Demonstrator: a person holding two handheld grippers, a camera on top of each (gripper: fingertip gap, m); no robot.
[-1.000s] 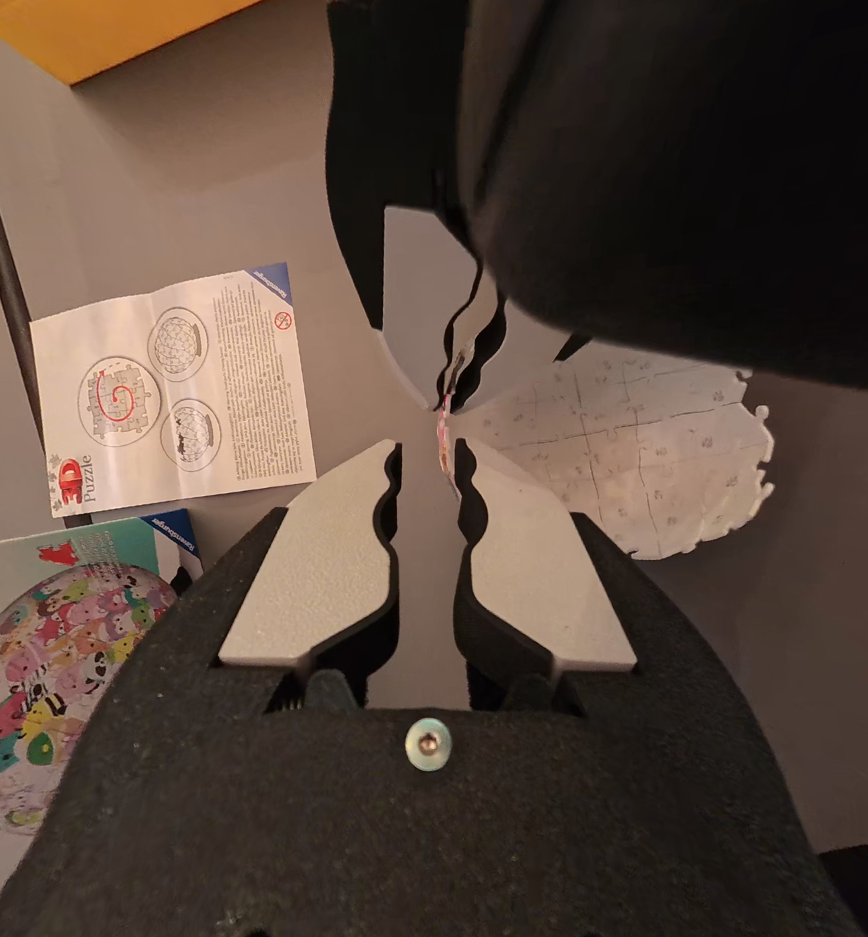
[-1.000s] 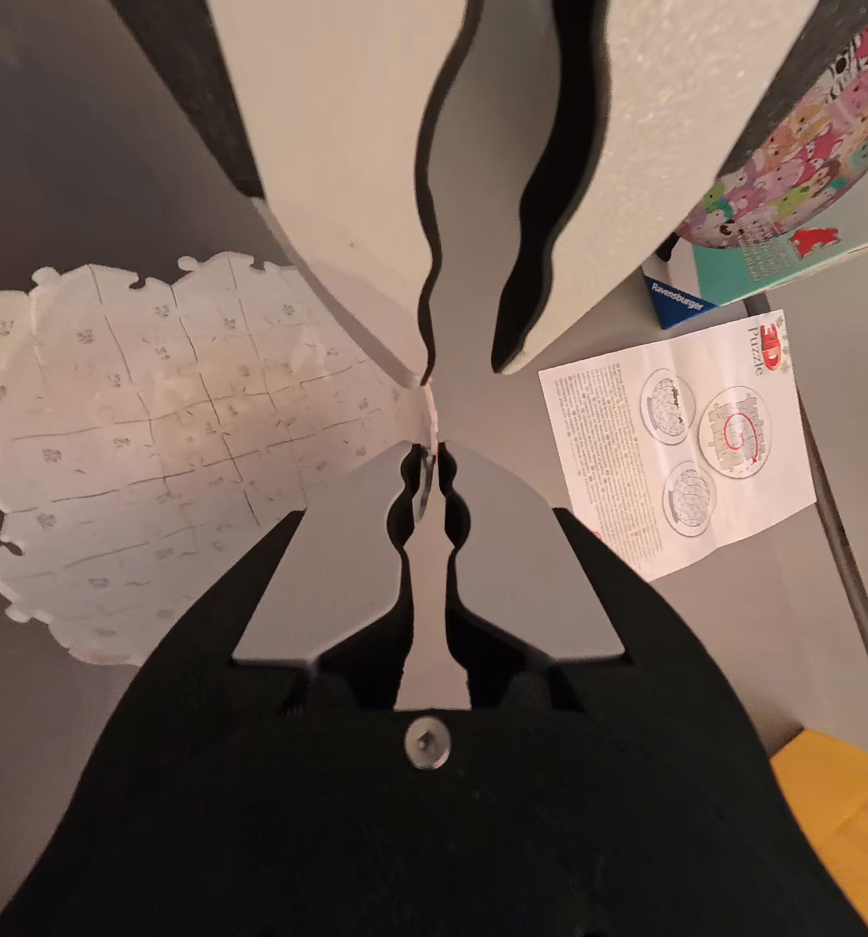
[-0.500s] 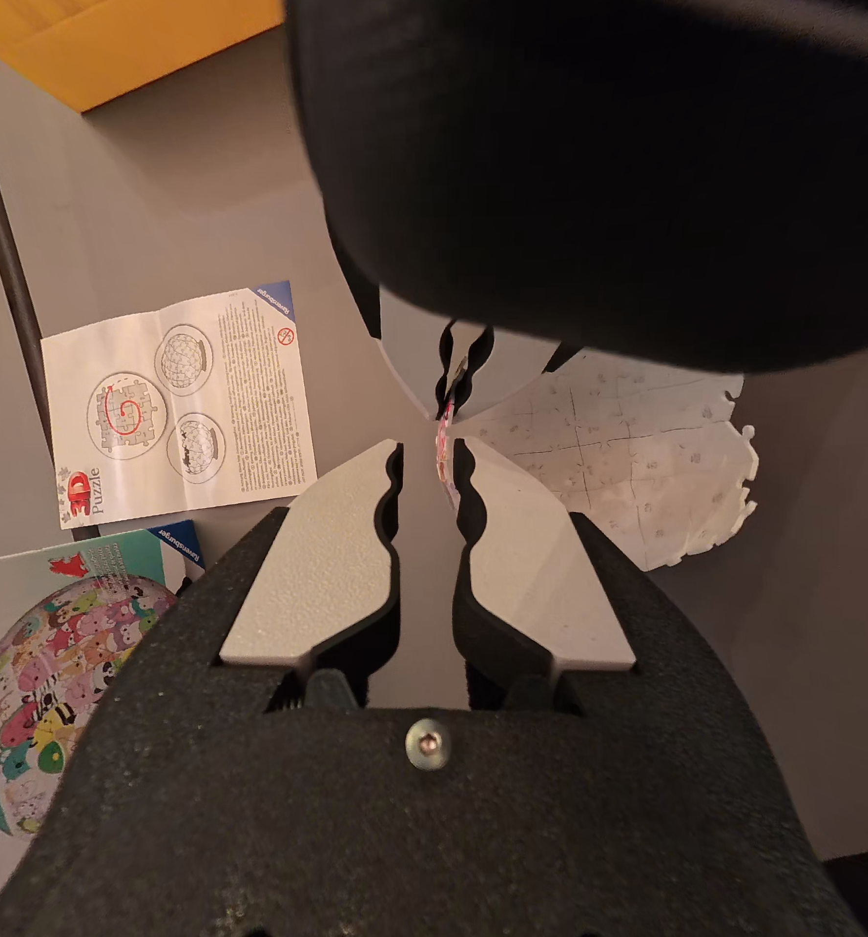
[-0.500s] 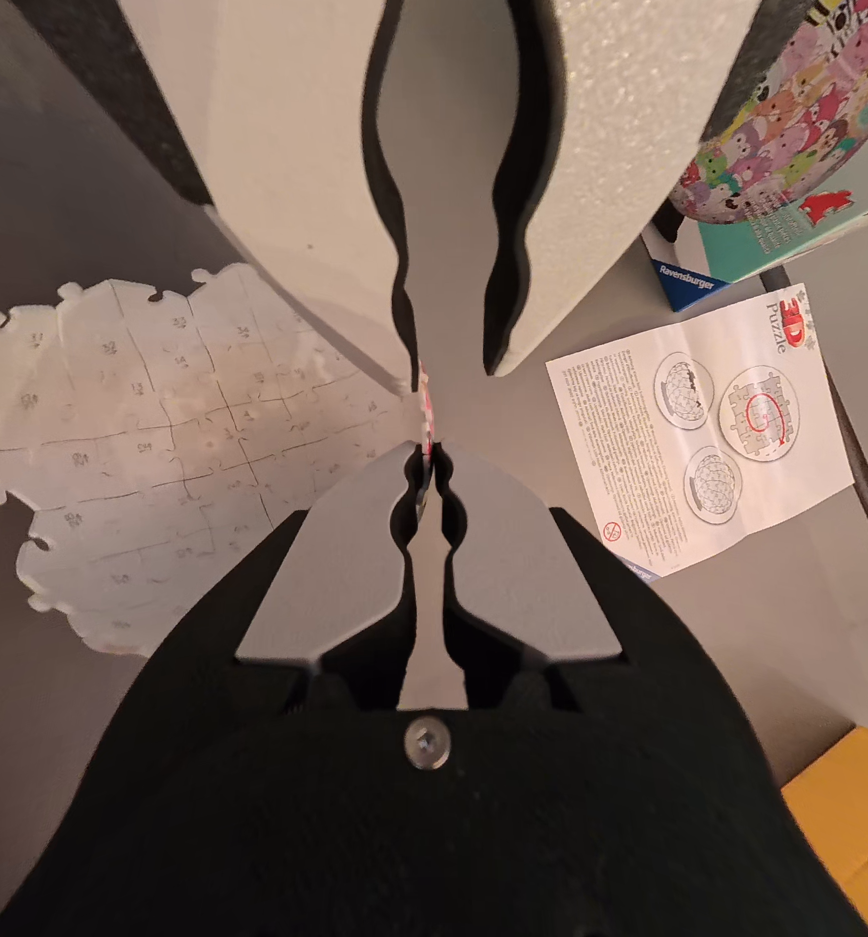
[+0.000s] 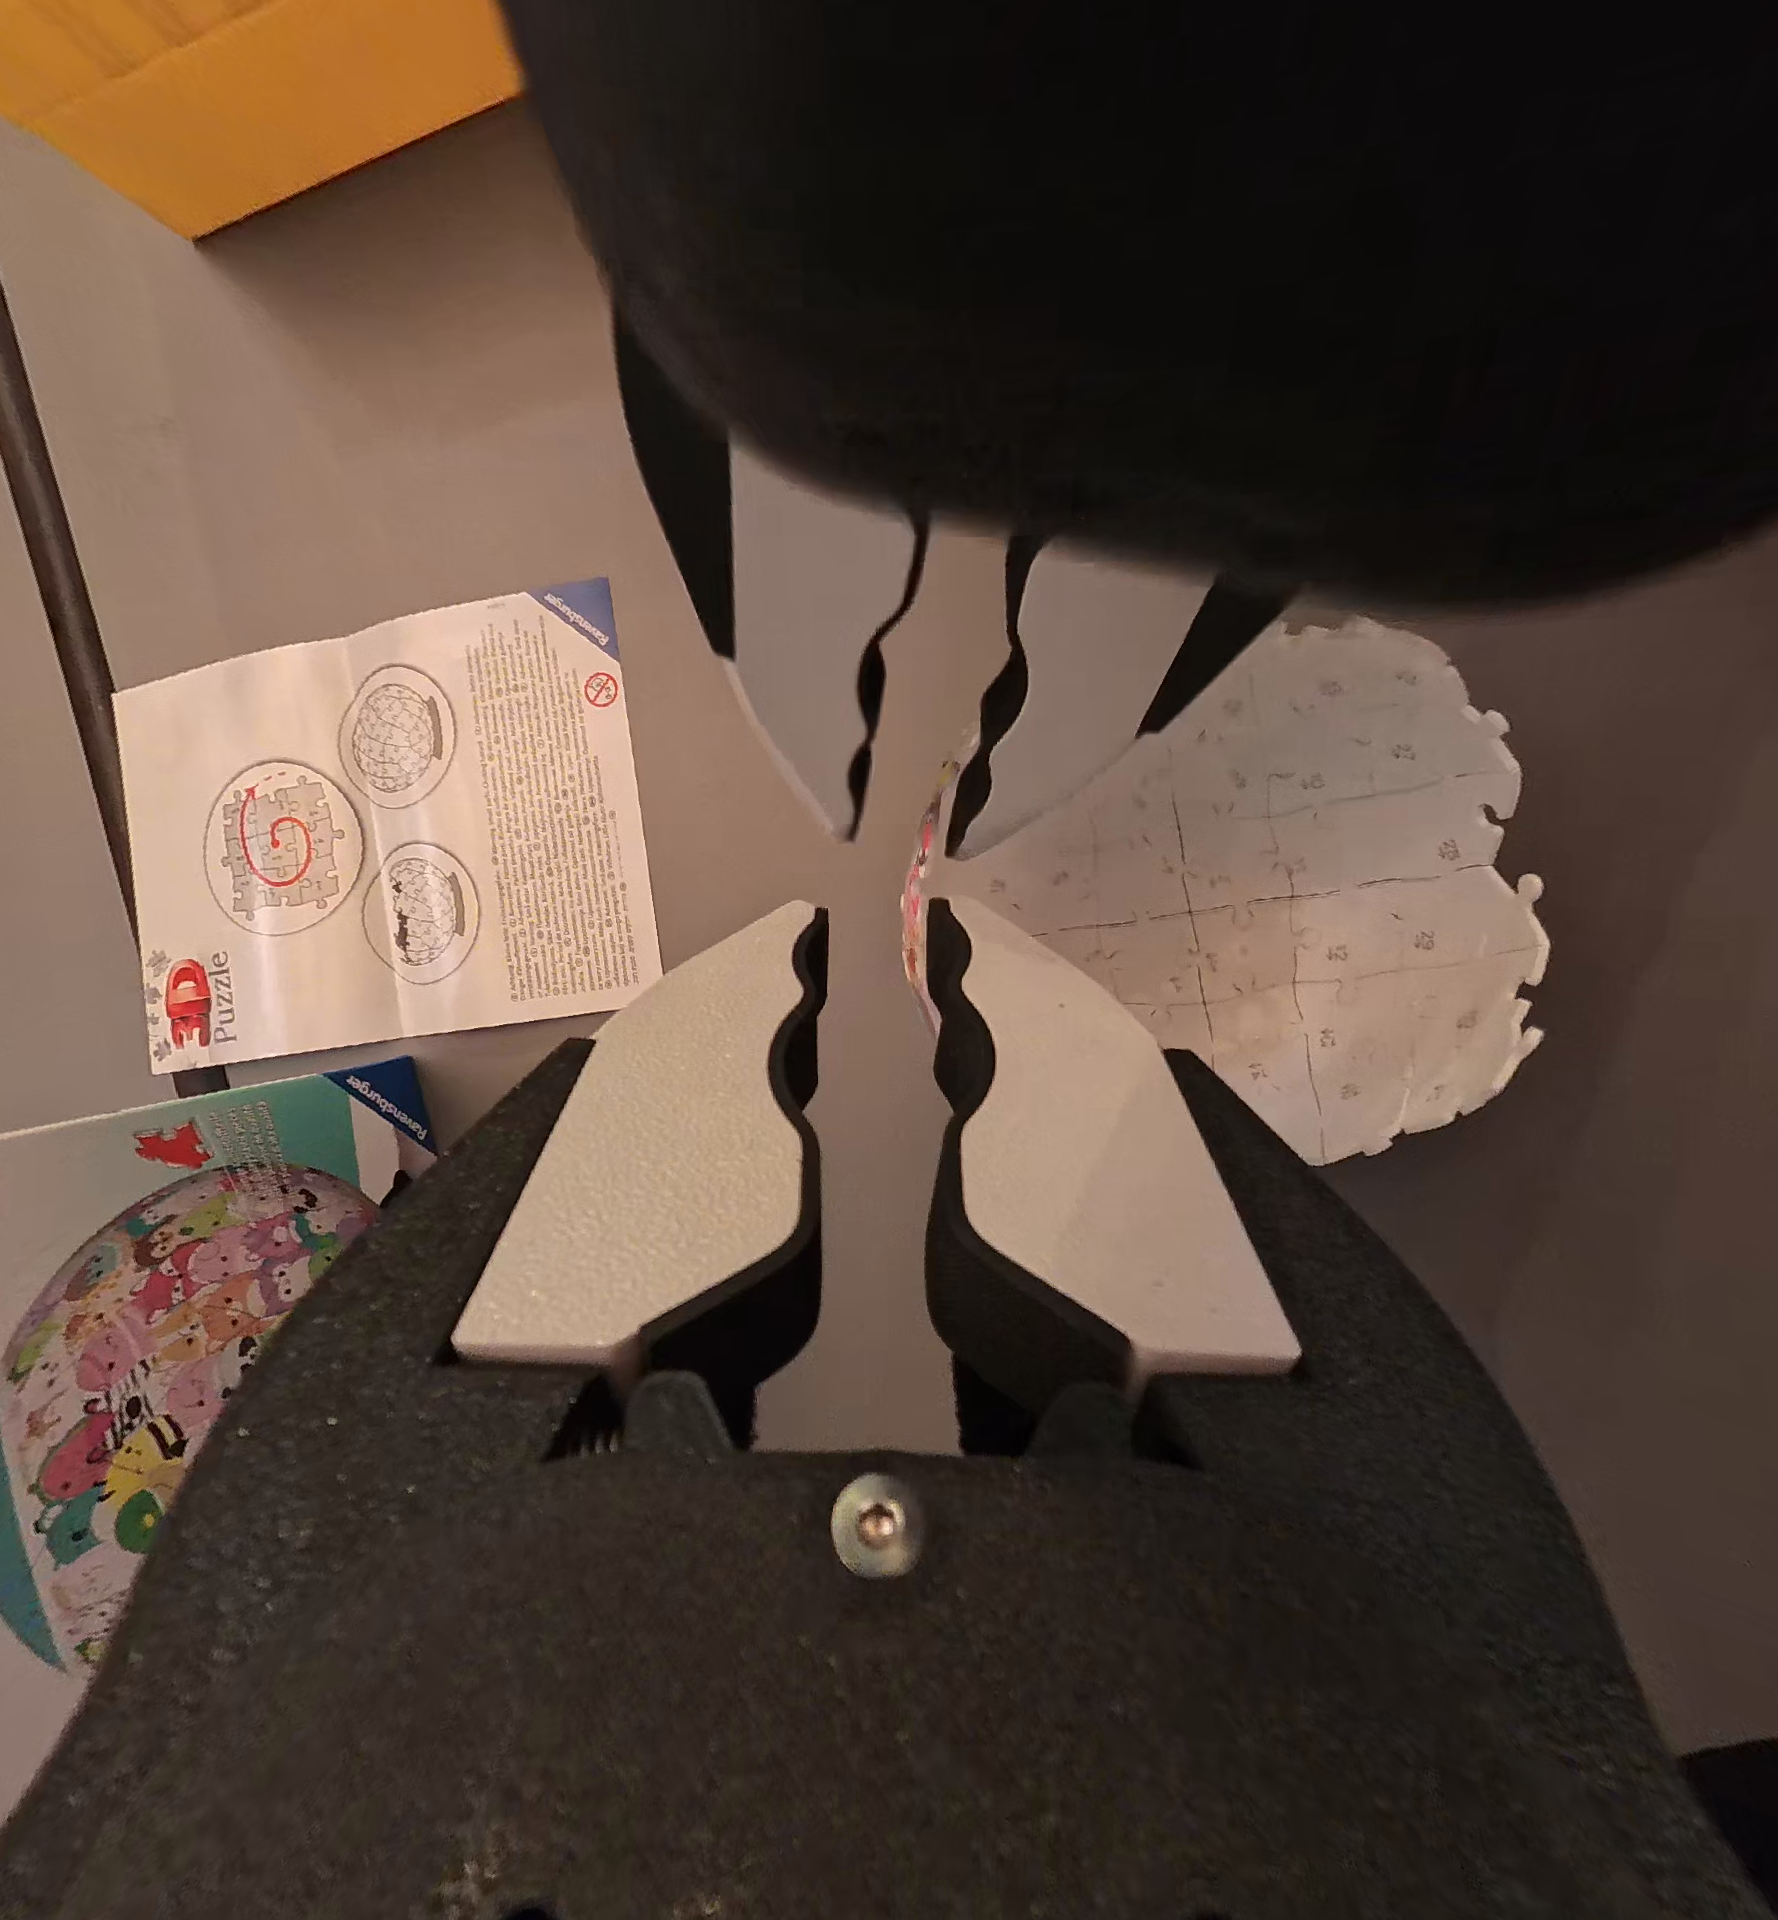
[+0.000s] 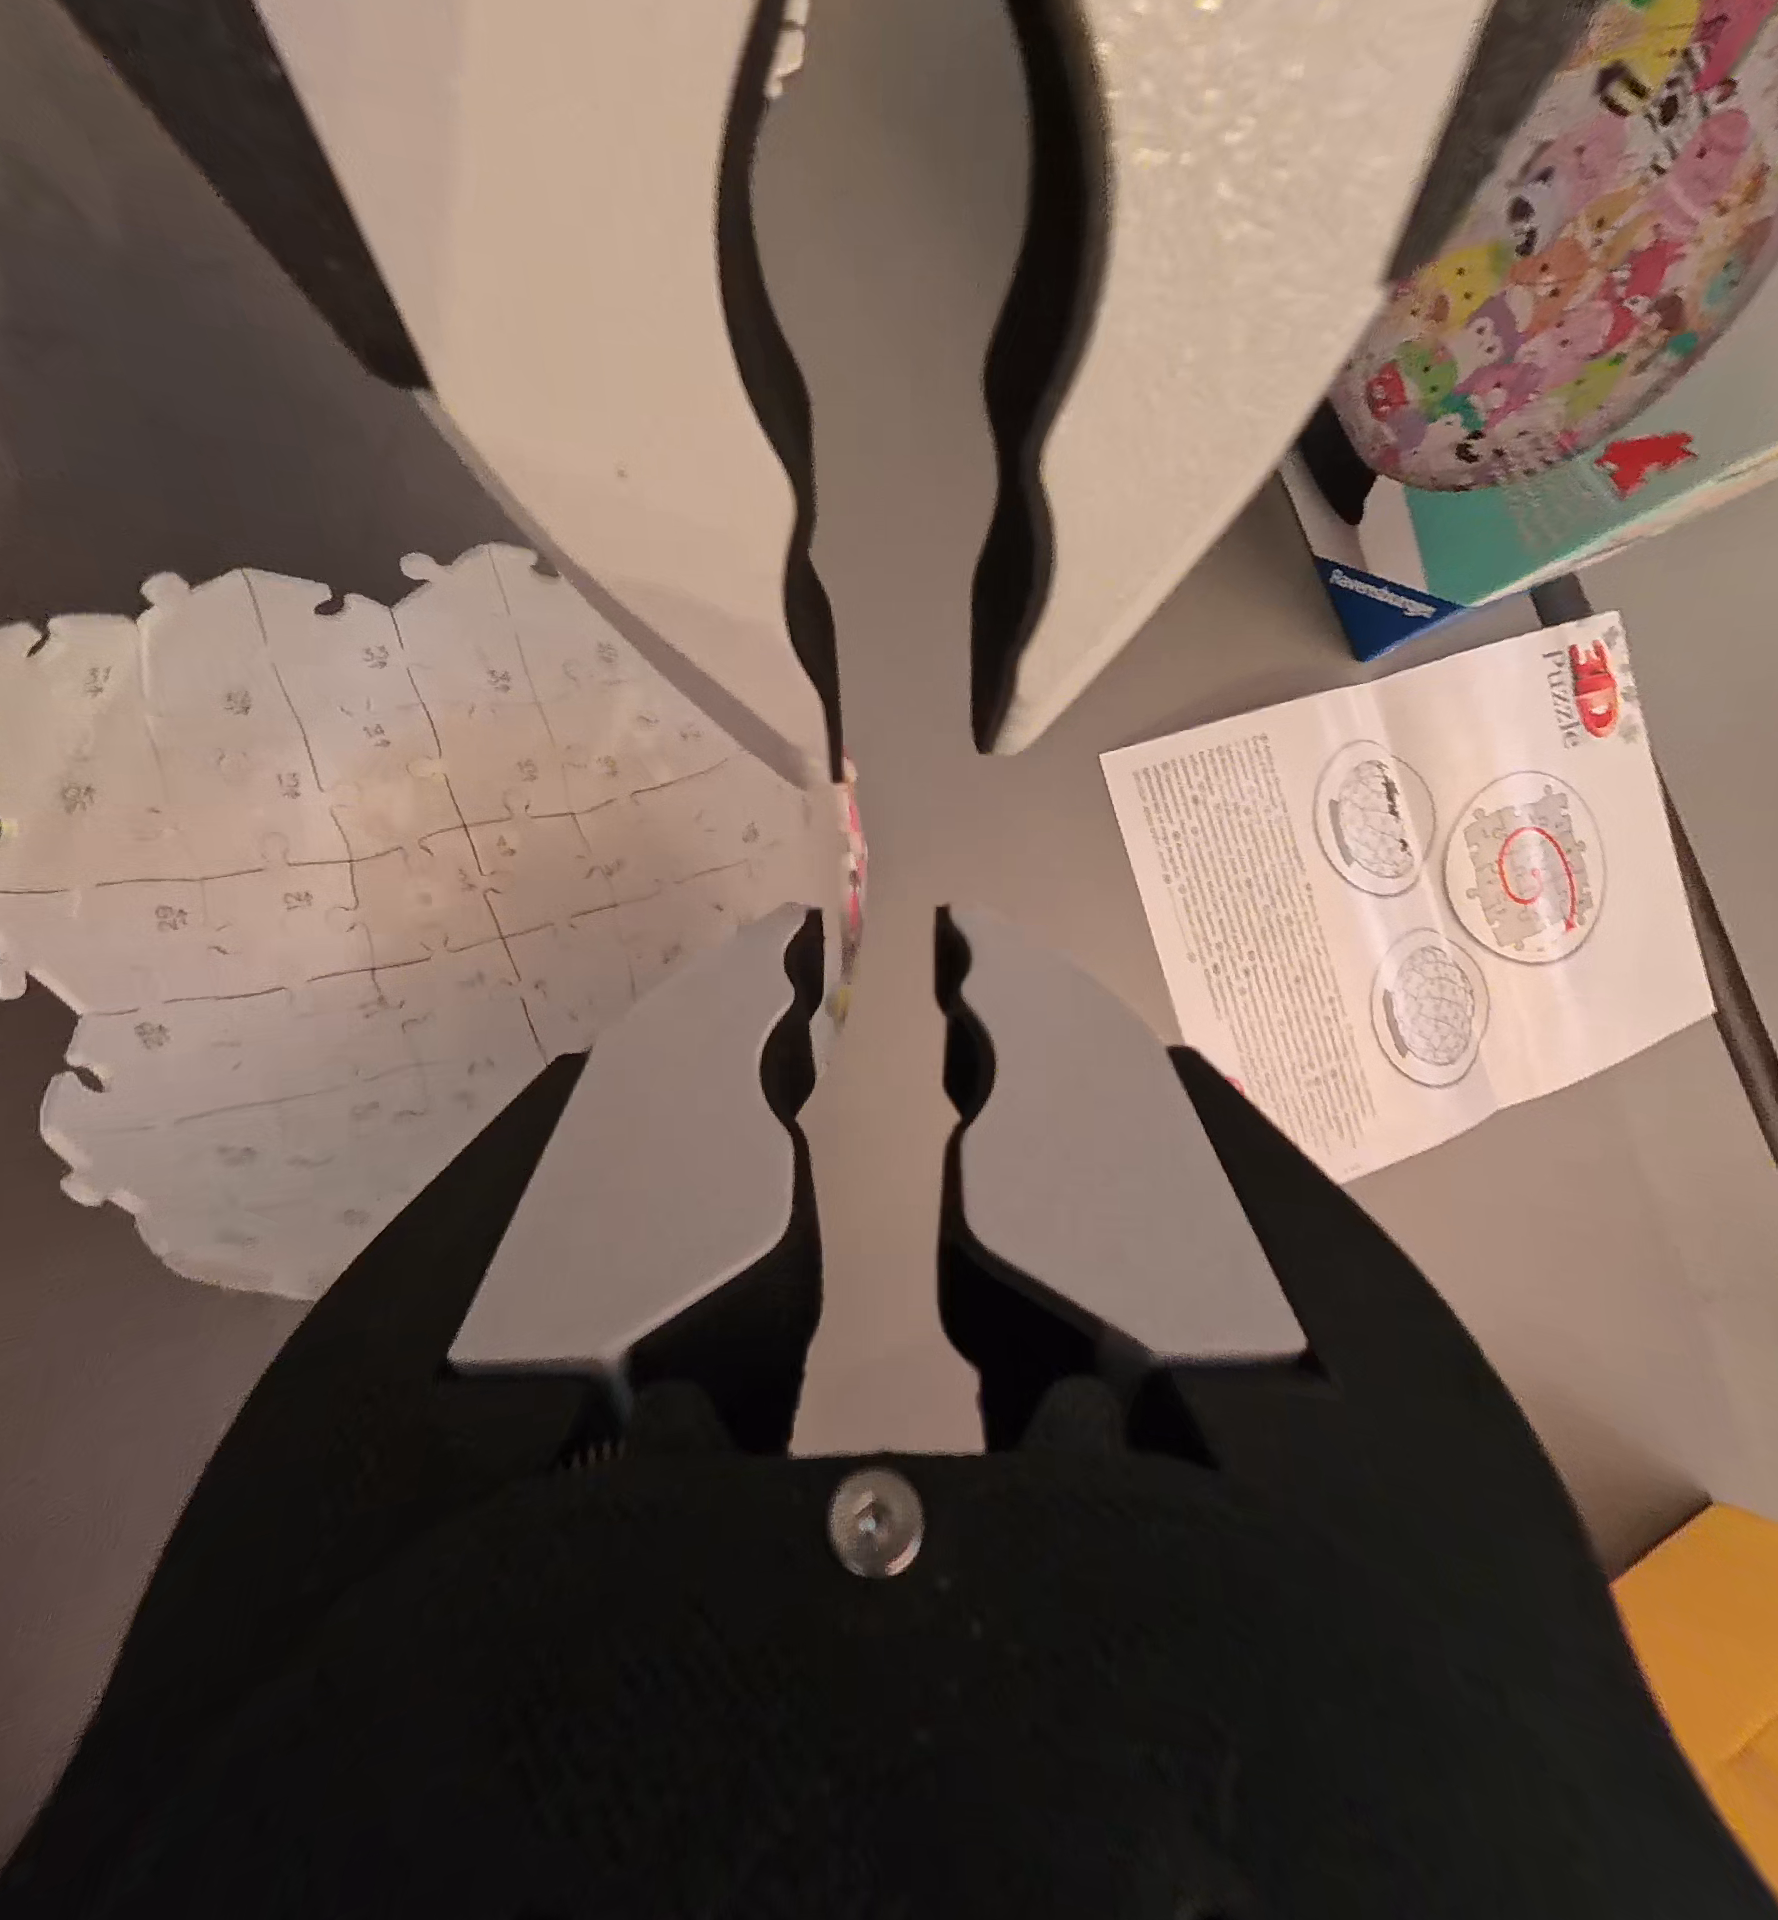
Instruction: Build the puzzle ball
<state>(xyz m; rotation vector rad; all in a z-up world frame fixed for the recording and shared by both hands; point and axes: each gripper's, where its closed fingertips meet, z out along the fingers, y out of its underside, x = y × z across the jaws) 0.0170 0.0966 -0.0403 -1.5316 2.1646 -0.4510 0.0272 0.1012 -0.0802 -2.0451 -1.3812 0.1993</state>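
A: Puzzle ball shell (image 5: 1280,914): lay where?
B: Fanned rightward from left gripper (image 5: 877,914) over the worktop (image 5: 397,416), coloured rim edge-on inside the gap.
A: Clamped?
B: Stood slightly parted, gripped nothing; right gripper (image 6: 880,920) likewise. Could not tell rim contact; near edge hidden behind fingers.

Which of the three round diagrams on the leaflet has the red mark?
The largest circle on the instruction leaflet: it shows flat pieces with a red spiral. The two smaller circles show plain grey domes.
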